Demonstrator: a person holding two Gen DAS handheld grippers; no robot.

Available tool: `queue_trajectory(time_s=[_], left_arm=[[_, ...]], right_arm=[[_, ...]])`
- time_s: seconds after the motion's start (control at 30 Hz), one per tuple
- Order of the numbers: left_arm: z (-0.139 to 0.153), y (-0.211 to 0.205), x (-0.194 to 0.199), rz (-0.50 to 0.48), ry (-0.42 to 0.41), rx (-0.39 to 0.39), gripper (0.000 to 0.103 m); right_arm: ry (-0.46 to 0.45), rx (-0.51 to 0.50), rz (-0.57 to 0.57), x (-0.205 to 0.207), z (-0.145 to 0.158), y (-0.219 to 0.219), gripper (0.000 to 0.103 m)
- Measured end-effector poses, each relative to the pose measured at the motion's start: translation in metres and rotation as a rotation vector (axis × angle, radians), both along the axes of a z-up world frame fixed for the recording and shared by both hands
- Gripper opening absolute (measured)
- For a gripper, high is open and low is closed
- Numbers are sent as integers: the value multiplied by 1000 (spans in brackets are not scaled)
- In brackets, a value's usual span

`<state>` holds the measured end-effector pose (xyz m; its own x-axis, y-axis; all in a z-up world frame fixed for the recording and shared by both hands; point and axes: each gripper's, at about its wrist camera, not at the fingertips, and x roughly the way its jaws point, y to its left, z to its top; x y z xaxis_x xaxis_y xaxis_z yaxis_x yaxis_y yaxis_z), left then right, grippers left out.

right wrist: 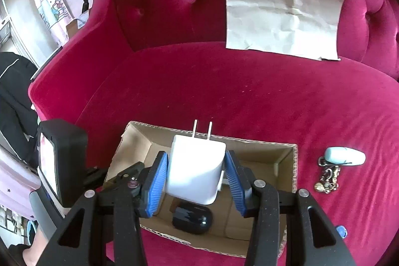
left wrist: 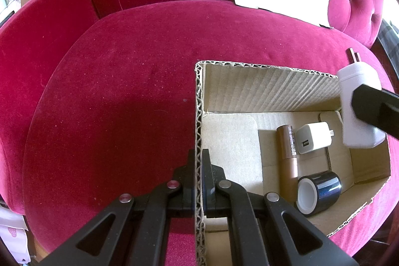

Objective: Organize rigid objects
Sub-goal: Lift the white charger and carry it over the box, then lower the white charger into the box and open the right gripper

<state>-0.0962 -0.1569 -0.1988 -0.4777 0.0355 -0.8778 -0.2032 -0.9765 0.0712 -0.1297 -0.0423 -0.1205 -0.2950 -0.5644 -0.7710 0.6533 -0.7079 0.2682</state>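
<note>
White charger (right wrist: 197, 171), prongs pointing away, clamped in right jaws above the cardboard box (right wrist: 286, 148); left jaws pinch its wall.

light: bright daylight | shadows: soft | glare: blown-out upper corners | distortion: strong fisheye, dark rim | focus: sharp

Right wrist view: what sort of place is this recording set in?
Probably a home living room or bedroom: work happens on a red velvet tufted sofa, a cartoon-print curtain hangs by the window, and a cardboard box sits on the cushion.
</note>
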Motion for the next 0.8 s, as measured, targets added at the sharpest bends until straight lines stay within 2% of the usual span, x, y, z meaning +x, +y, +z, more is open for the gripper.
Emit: queue_trajectory(time_s=[0.5, 0.8], left_arm=[[0, -2, -1, 1, 0, 1, 3], [0, -2, -1, 0, -2, 4, 3]], right_arm=[[-103, 3, 23, 1, -24, -24, 50], [-132, 1, 29, 1, -31, -36, 50]])
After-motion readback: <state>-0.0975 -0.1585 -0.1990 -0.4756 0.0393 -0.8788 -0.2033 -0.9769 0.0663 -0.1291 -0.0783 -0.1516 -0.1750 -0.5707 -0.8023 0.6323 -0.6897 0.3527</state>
